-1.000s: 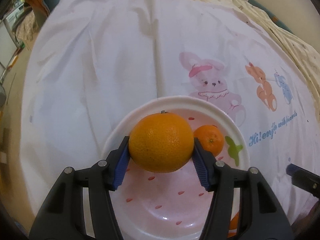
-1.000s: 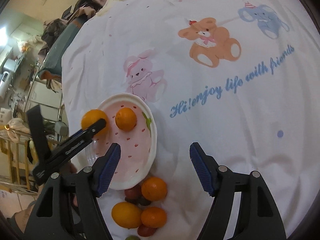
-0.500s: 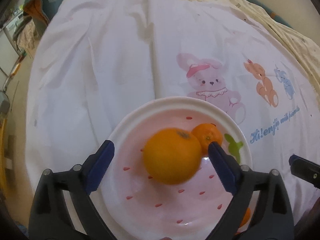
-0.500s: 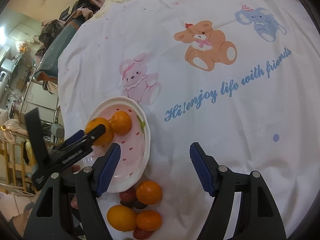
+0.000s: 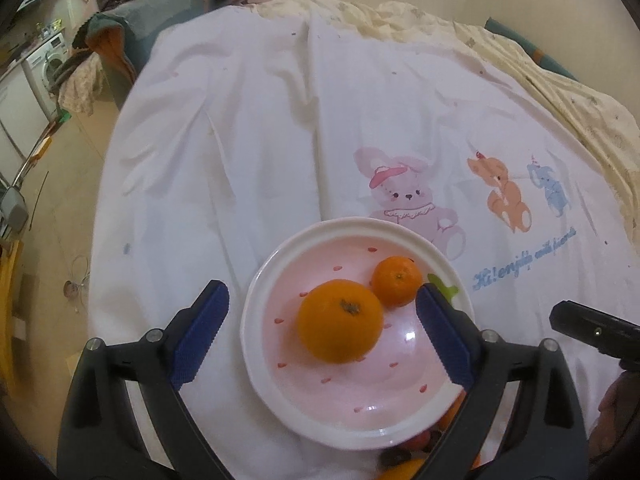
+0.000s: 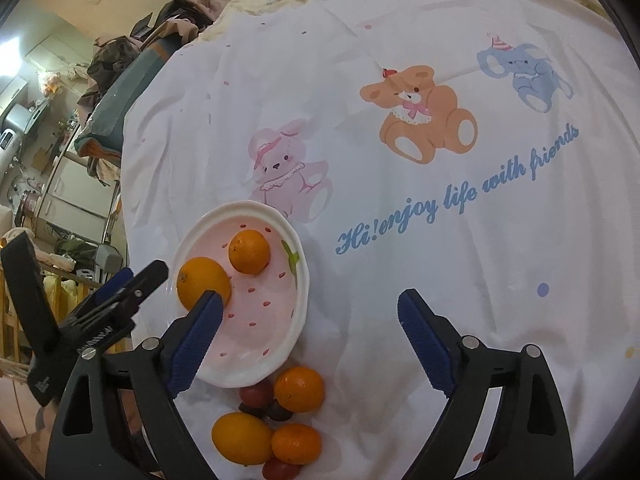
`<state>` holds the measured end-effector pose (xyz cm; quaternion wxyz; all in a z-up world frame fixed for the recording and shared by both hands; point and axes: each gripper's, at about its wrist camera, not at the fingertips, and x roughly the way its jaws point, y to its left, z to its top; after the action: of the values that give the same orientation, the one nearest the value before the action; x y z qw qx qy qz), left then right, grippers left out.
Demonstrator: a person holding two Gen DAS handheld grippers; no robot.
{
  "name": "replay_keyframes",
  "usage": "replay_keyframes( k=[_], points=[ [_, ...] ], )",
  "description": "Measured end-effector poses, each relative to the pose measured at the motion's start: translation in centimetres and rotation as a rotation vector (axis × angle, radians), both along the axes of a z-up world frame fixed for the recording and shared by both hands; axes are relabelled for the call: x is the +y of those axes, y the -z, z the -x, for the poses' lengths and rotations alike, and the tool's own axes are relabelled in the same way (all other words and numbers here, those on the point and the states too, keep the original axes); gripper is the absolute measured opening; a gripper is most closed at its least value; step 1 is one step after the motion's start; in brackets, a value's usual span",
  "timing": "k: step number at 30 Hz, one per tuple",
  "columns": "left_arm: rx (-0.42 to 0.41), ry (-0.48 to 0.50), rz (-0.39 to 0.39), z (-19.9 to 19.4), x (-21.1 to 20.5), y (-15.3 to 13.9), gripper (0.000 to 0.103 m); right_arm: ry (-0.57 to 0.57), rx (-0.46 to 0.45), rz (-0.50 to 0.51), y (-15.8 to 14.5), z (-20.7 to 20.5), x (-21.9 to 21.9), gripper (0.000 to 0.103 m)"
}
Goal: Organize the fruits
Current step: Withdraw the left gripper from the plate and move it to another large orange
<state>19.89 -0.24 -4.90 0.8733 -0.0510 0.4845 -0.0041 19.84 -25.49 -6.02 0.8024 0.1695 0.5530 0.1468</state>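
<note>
Left wrist view: the left gripper (image 5: 320, 328) tilts down over the pink plate (image 5: 276, 384), fingers (image 5: 200, 336) spread wide and having just opened, gripping nothing. Two fruits sit on the plate: a big orange (image 5: 340, 320) between the fingers but clear of both, and a small tangerine (image 5: 397, 281) touching it on the far side. The plate rests on the bed sheet (image 5: 248, 132) near its front edge.

Right wrist view: the right gripper (image 6: 310, 340) also angles down, fingers (image 6: 424, 340) apart, just widened, empty over the bare bed sheet (image 6: 400, 272). Same plate (image 6: 298, 280), two fruits on it. Just beside its near rim there's a pile (image 6: 276, 424): three orange fruits plus a few dark red ones, hard to count. The left gripper (image 6: 132, 284) pokes in from the left.
</note>
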Motion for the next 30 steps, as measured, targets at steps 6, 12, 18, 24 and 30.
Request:
replay_keyframes(
  k=[6, 12, 18, 24, 30],
  points=[
    [-0.043, 0.006, 0.009, 2.5, 0.3, -1.9, 0.093, -0.006, -0.046, 0.008, -1.4, 1.8, -0.3, 0.091],
    [-0.063, 0.015, 0.016, 4.8, 0.8, -2.8, 0.093, 0.003, -0.062, 0.025, -1.6, 4.2, -0.5, 0.091],
    [-0.092, -0.027, 0.066, 7.5, 1.7, -4.3, 0.093, 0.017, -0.106, 0.047, -2.4, 6.6, -0.5, 0.091],
    [-0.106, -0.047, 0.043, 9.9, 1.5, -4.9, 0.093, 0.022, -0.116, 0.057, -2.6, 8.4, -0.6, 0.091],
    [-0.064, -0.029, -0.006, 10.5, 0.1, -3.9, 0.093, 0.064, -0.081, 0.012, -1.9, 9.6, -1.3, 0.091]
  ],
)
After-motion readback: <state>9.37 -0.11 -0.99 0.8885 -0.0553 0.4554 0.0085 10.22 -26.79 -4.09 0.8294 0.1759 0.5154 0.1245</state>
